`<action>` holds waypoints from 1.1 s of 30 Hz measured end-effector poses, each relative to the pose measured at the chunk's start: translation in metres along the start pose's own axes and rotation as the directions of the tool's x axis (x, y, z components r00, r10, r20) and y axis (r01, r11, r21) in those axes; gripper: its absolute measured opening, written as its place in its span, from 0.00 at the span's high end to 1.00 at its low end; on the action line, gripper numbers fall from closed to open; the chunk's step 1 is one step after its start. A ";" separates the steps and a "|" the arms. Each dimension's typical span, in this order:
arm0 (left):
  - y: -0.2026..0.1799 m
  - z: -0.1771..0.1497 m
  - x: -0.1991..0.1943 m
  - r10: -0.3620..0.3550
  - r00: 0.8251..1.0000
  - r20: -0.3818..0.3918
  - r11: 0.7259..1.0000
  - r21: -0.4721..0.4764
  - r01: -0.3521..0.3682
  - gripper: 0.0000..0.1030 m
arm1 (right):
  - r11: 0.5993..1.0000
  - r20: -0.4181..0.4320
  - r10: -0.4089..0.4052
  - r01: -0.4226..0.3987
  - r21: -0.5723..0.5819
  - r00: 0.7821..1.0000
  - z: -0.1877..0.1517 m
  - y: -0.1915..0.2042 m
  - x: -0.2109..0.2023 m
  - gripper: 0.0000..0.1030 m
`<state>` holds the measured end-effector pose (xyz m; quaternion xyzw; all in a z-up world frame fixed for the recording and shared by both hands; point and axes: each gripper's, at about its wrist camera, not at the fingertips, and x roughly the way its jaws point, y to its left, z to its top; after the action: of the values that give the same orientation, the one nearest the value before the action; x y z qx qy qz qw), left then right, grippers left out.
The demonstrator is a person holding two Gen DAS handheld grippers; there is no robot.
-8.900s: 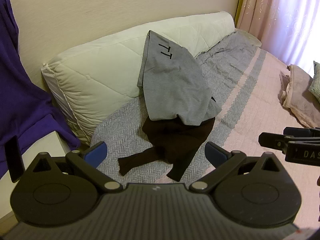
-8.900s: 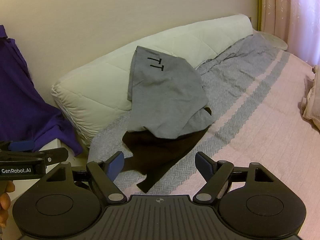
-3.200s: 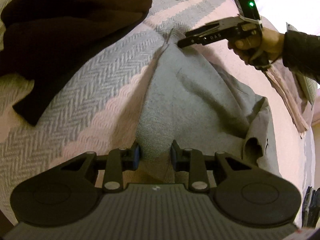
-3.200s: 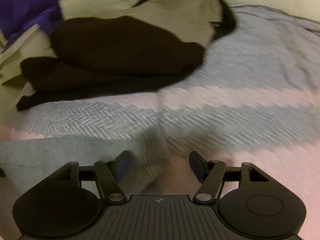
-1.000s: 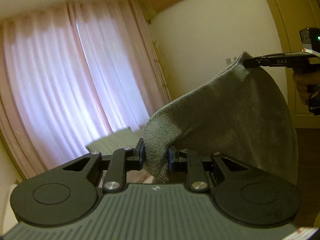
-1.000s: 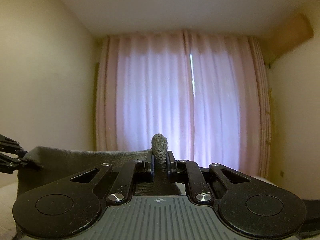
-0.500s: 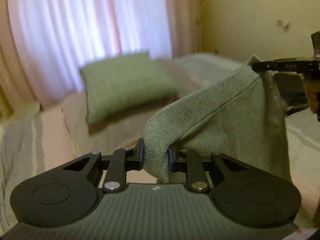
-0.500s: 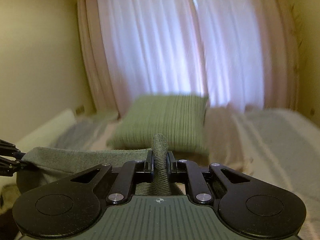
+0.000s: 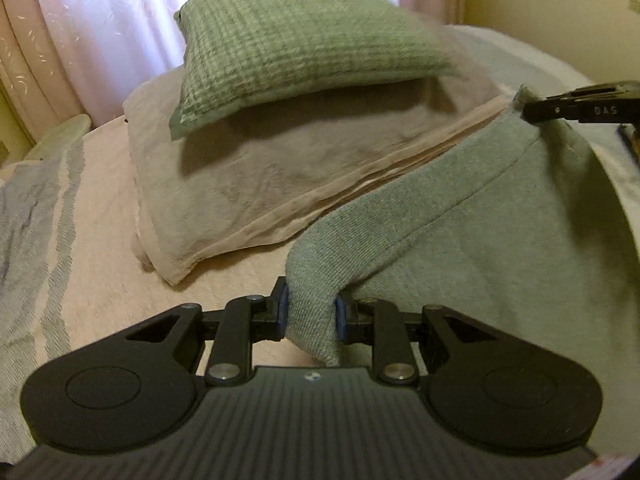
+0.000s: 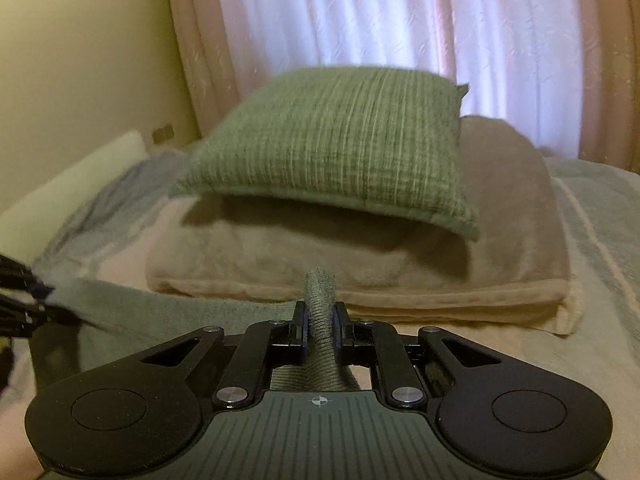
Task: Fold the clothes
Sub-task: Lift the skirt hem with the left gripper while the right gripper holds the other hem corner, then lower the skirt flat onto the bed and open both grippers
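Observation:
A grey knit garment hangs stretched between both grippers just above the bed. My left gripper is shut on a bunched corner of its hem. The right gripper shows at the right edge of the left wrist view, pinching the other corner. In the right wrist view, my right gripper is shut on a rolled edge of the grey garment, and the left gripper holds the cloth at the far left. The garment's lower part is hidden behind the gripper bodies.
A green cushion rests on a folded beige blanket straight ahead, with the green cushion on the beige blanket in the right view too. The pink and grey striped bedcover spreads below. Pink curtains hang behind.
Both grippers have tilted down and moved lower toward the bed with the grey garment held between them; the cushion and blanket now fill the view in place of curtains and wall.

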<state>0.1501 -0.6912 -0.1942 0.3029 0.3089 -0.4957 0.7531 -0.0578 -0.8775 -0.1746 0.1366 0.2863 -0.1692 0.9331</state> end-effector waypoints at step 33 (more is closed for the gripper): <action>-0.113 -0.368 -0.164 -0.141 0.935 -0.326 0.914 -0.405 -0.003 0.60 | 0.913 -0.442 -0.078 0.243 0.329 0.894 -0.322 0.059 -0.221 0.58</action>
<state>-0.0678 -0.3559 -0.3161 0.2146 0.5424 -0.3874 0.7139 -0.3641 -0.6582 -0.2939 0.3212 0.4525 -0.2653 0.7884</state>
